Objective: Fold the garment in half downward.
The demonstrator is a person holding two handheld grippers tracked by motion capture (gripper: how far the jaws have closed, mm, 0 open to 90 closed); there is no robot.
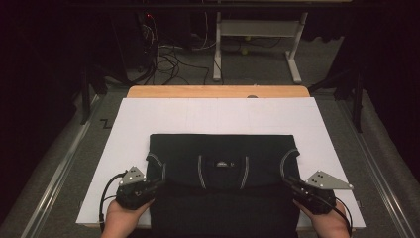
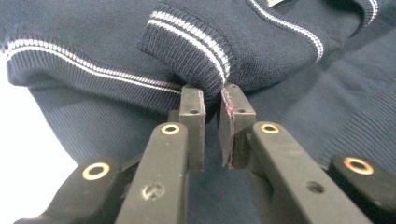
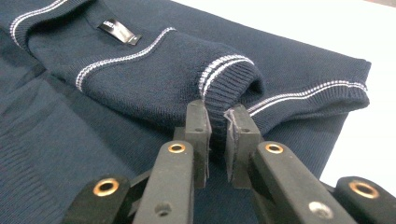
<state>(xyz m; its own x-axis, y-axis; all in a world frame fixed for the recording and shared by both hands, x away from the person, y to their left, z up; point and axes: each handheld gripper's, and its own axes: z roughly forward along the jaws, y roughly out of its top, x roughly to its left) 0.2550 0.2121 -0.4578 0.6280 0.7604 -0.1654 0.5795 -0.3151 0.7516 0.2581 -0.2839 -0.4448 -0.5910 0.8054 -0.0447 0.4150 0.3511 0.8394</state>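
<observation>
My left gripper [image 2: 213, 100] and right gripper [image 3: 218, 116] each pinch a sweater [image 1: 220, 163] cuff; white board [image 1: 148, 119] covers the wooden table [image 1: 218, 91], cables [image 1: 166, 62] beyond.

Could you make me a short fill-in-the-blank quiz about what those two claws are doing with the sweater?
1. The sweater is dark ____ with white stripes.
2. It lies on a ____ sheet covering the table.
3. The left claw pinches a striped ____ of the sweater.
4. The right claw is shut on the sweater's other ____.

Missing words: blue; white; cuff; cuff
</observation>
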